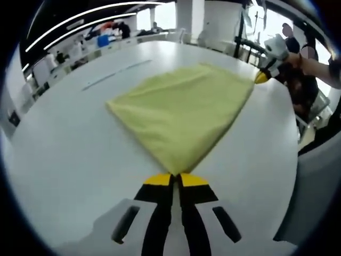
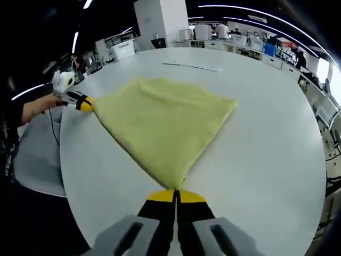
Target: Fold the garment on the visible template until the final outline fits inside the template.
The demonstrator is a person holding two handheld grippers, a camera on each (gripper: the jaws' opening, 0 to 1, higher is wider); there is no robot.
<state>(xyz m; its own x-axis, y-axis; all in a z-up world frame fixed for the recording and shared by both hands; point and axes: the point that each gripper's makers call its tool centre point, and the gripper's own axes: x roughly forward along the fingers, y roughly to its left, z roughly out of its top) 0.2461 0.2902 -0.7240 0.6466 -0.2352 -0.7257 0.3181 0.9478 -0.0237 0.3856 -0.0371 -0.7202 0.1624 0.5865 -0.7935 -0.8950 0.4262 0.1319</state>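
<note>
Both grippers, left and right, clamp corners of my yellow garment; I judge folding barely begun, no template visible.

Both views are brightly and evenly lit from long white ceiling light strips, which curve strongly under fisheye distortion. The round white matte table shows soft sheen, almost no cast shadows. Window glare blows out the left gripper view's upper right. The soft yellow fabric garment looks slightly motion-blurred; the background is soft
</note>
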